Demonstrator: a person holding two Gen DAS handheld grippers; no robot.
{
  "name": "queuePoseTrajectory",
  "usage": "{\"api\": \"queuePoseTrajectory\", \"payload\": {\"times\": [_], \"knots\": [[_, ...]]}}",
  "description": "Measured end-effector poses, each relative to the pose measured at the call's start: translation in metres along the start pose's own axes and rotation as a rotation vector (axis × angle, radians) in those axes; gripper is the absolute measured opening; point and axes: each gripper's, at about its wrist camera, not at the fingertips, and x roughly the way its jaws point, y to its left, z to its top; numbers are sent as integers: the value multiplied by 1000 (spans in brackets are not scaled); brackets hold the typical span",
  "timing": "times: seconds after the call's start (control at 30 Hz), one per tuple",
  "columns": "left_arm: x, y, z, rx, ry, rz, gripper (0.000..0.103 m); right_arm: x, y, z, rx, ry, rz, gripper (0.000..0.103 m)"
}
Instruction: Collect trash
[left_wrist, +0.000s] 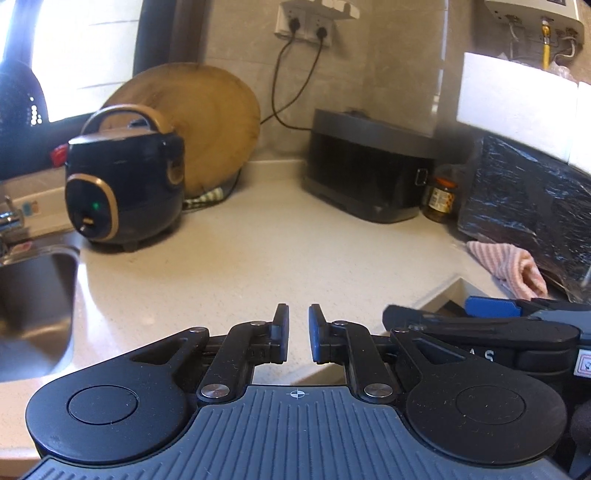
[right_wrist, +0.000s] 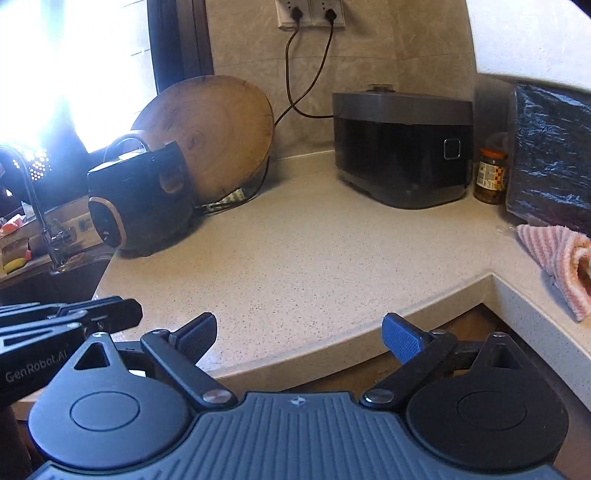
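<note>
Left hand-held gripper: mine, jaws nearly together with a narrow gap, nothing between them; poised over the bench's front edge.

Right hand-held gripper: jaws wide apart, empty; over the front edge by the inner corner.

Bench: middle bare; I see no trash on it.

Left edge: black cooker, round board leaning behind it, sink beyond.

Back corner: grey cooker, jar.

Right edge: black bag, striped cloth.

Status, my judgement: both grippers hold nothing and the surface looks cleared, so collecting seems finished or nearly so; contents of the bag cannot be told.
</note>
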Motion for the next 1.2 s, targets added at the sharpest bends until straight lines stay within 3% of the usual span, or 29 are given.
{"api": "queuePoseTrajectory", "payload": {"times": [1.2], "knots": [[13,1,-3,-1,76,-11,14,12,-6,-5,48,44,-19,97]]}}
